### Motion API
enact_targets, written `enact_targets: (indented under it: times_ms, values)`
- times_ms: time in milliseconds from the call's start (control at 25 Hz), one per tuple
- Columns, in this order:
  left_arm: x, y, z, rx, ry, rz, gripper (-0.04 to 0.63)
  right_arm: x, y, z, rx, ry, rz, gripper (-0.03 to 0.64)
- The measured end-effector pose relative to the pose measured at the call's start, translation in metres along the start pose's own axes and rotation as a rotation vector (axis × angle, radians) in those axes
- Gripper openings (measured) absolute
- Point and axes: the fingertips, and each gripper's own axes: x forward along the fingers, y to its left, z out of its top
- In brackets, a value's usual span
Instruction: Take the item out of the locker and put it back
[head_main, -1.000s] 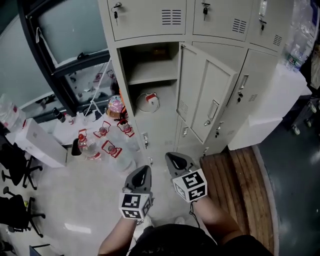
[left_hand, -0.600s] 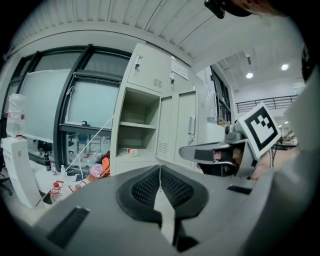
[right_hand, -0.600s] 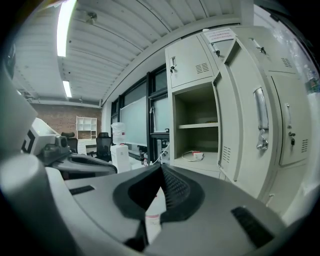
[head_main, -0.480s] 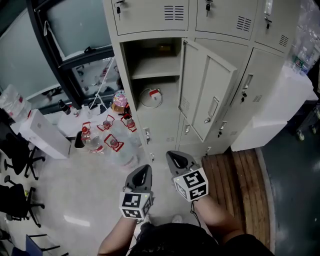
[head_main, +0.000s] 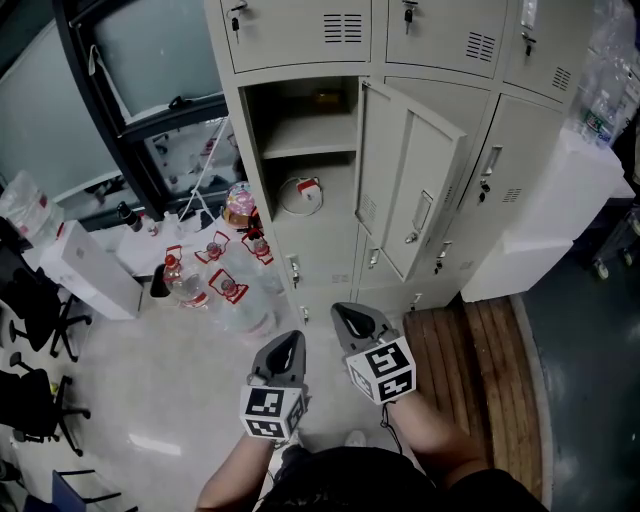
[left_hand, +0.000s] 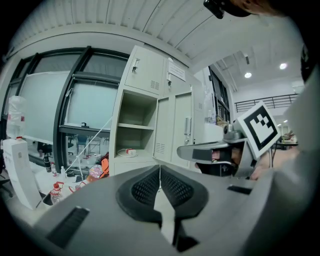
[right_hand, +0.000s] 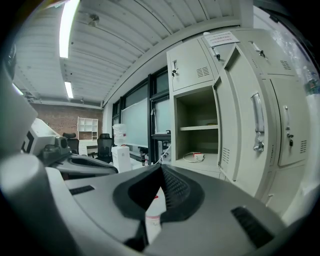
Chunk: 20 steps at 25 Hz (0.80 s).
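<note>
Item (head_main: 298, 192), a white coiled thing with a red bit on it, lies on the bottom of the open locker (head_main: 290, 40) compartment, under the inner shelf (head_main: 300, 148); we also see it in the left gripper view (left_hand: 129, 151) and the right gripper view (right_hand: 194, 156), and nothing touches it. The door (head_main: 410, 170) of that compartment is swung out to the right, handle facing us. There is a small yellowish thing on the inner shelf; we can't tell what it is. The left gripper (head_main: 288, 345) and right gripper (head_main: 345, 318) are held side by side in front of the locker, well apart from the item, both pointing roughly at the open compartment, marker cubes toward us. In its own view the left gripper (left_hand: 159, 167) has its jaws pressed together with nothing between them. The right gripper (right_hand: 161, 167) is the same in its own view, jaws together and empty. On the floor left of the locker stands a cluster of clear water bottles (head_main: 215, 285) with red labels, and an orange-pink bundle sits just beside the locker's lower corner. A white box (head_main: 85, 285) stands further left, with black office chairs (head_main: 35, 310) past it at the frame edge. A wooden platform (head_main: 470, 350) lies on the floor to the right, in front of the closed locker doors. A dark-framed window (head_main: 150, 60) fills the wall left of the locker.
</note>
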Motion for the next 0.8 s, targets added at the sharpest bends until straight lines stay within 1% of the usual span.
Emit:
enact_targets:
  times_ms: [520,800]
  values:
    - [-0.017,0.003,-0.002,-0.006,-0.006,0.010,0.008,-0.002,0.017,0.000,-0.004,0.001,0.013,0.000]
    - [-0.026,0.005,-0.005,-0.013,0.012,0.015,0.008,-0.002,0.025,0.001,-0.005,-0.001,0.020,-0.002]
